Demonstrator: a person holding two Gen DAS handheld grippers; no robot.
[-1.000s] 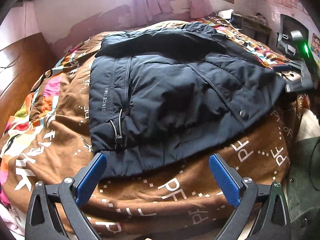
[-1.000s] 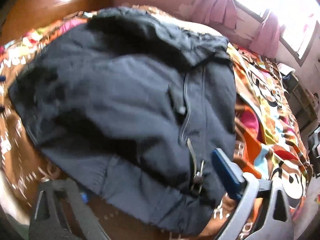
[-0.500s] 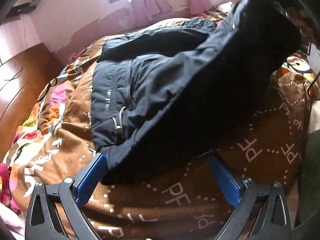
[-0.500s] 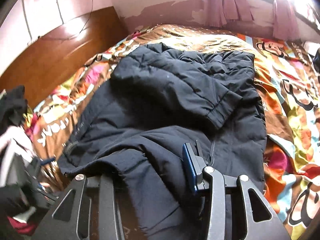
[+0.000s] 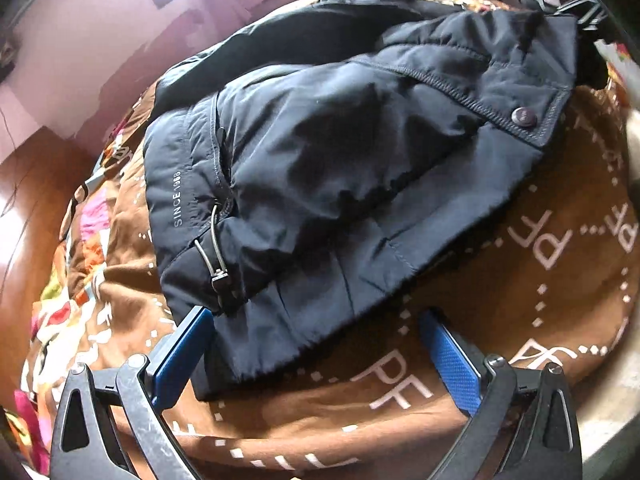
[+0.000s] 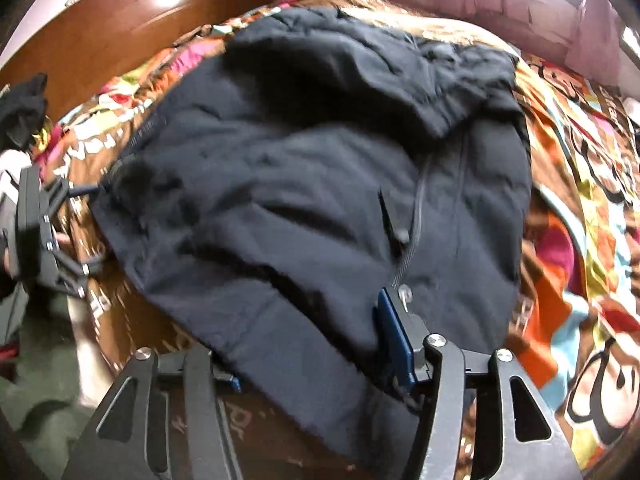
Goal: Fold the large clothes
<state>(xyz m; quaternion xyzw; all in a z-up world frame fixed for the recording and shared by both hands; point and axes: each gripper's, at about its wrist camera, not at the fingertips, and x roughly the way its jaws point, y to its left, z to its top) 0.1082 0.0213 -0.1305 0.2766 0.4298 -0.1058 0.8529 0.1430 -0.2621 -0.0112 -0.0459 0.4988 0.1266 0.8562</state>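
Now one jacket (image 5: 340, 168) on bedspread (image 5: 540, 300); two hand-held grippers: left (image 5: 316, 354) open, right (image 6: 308, 344) gripping hem.

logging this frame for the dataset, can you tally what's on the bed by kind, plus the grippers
Jackets: 1, the dark navy jacket.
Blankets: 1, the patterned brown blanket under it.
Grippers: 2, the left gripper open at the jacket's hem, and the right gripper with jacket fabric between its fingers.
Total: 4
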